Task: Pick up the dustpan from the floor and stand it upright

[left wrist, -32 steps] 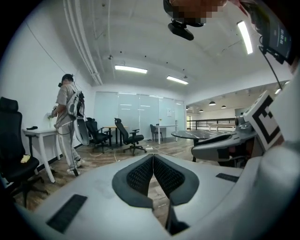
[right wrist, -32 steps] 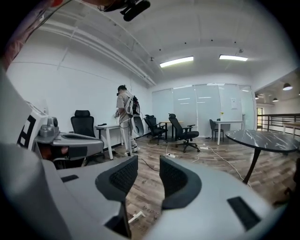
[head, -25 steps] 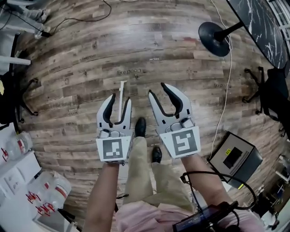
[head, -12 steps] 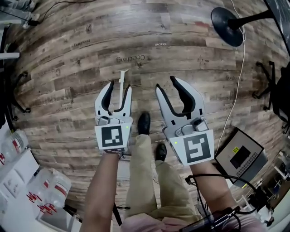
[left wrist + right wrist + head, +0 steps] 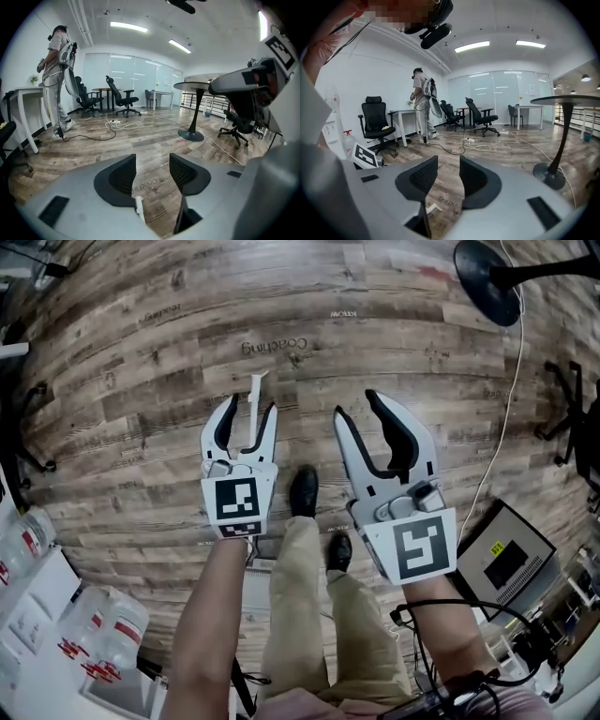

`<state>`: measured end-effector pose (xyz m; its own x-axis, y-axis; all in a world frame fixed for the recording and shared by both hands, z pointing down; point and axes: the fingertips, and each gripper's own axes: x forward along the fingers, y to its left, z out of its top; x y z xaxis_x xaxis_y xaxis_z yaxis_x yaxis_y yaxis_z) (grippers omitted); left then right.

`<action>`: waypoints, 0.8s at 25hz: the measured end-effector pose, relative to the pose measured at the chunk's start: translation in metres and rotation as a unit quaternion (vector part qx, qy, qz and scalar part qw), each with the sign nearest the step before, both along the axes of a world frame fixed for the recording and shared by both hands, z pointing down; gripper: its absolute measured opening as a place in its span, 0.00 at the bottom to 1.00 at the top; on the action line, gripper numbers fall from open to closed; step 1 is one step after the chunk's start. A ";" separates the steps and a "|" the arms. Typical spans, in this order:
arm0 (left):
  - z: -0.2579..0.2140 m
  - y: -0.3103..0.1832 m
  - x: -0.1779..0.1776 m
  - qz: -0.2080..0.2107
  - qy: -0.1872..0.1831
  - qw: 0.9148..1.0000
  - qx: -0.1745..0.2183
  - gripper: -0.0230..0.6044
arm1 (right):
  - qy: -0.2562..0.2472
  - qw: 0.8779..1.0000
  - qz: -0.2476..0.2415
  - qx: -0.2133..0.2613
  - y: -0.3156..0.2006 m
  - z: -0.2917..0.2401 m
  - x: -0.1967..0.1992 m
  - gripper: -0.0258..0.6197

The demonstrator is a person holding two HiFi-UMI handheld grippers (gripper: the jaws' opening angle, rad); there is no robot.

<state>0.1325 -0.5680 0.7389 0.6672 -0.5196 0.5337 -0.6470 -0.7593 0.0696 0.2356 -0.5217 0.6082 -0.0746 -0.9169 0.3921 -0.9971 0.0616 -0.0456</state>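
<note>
Floor [image 5: 141,352]: grey-brown wood-look planks. A white dustpan handle [image 5: 255,390] is seen lying flat on it, in line with the gap between the jaws of the left gripper [image 5: 250,409], which have just been opening and press on nothing. Printed lettering [image 5: 274,347] is noted on the planks just beyond both pairs of jaws. A black pedestal base [image 5: 487,268] is set well beyond the jaws of the right gripper [image 5: 357,403], to their right; a white cable [image 5: 520,334] is laid right of them. A grey box [image 5: 511,559] is stood behind them.
</note>
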 end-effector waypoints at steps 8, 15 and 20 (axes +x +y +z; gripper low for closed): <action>0.062 -0.011 0.009 -0.005 -0.017 1.000 -0.021 0.39 | 0.002 1.000 0.007 -0.014 0.000 0.041 0.011 0.27; 0.123 -0.009 0.008 0.015 -0.063 0.998 -0.027 0.40 | 0.002 1.000 0.015 -0.027 0.006 0.079 0.027 0.27; 0.157 -0.006 0.006 0.021 -0.081 0.996 -0.034 0.40 | 0.011 0.999 0.015 -0.032 0.010 0.098 0.031 0.27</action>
<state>0.1385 -0.5739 0.8964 0.5893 -0.4520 0.6696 -0.6222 -0.7827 0.0193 0.2669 -0.5113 0.7059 -0.0372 -0.8920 0.4505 -0.9993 0.0285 -0.0262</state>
